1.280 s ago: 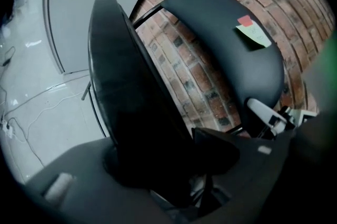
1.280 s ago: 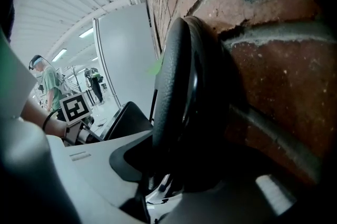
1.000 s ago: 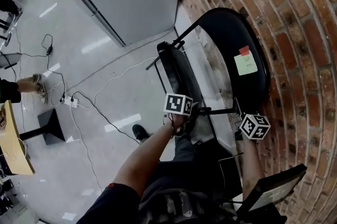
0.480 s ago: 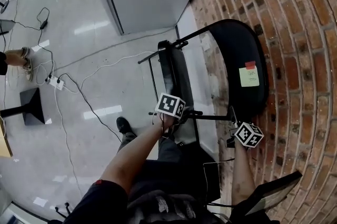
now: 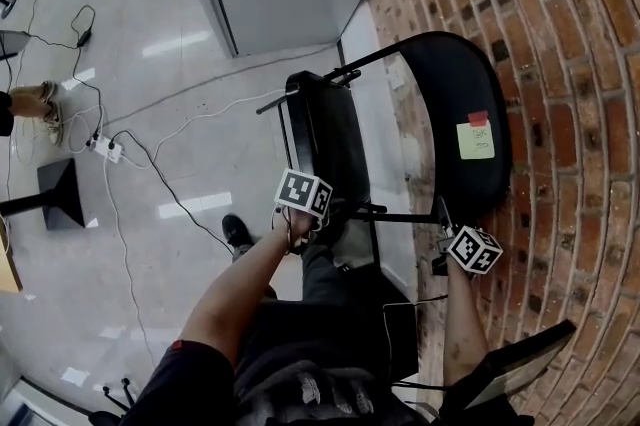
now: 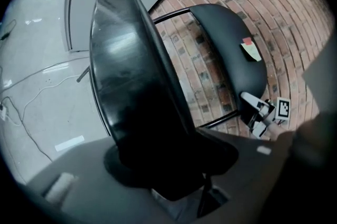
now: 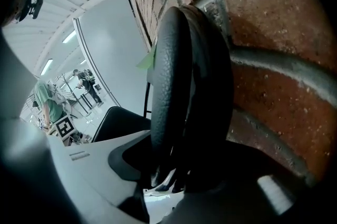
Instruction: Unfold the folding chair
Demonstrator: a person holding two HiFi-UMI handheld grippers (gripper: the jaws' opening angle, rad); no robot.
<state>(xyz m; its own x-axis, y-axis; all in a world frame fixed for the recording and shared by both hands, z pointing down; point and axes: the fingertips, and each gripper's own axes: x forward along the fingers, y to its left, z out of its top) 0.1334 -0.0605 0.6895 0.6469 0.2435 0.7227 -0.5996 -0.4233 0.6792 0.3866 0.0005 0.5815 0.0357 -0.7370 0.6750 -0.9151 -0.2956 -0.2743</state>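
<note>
The left gripper [image 5: 322, 222] has drawn the seat [image 5: 325, 139] of the folding chair [image 5: 395, 215] toward nine o'clock, off the backrest [image 5: 455, 104] by the brick wall [image 5: 570, 44]. Forearms reach forward, claws tipped down, the left clamped on the seat edge and the right gripper [image 5: 441, 236] clamped on the backrest rim. Only the right gripper view shows distant people [image 7: 87, 83].

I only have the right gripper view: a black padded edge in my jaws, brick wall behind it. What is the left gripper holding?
Observer: The left gripper is shut on the near edge of the seat.
Operator: Where on the backrest is mine?
Observer: The right gripper grips the backrest at its near end, this side of a green sticky note.
Operator: Anything on the floor beside the seat?
Observer: Cables and a power strip lie left of the seat.
</note>
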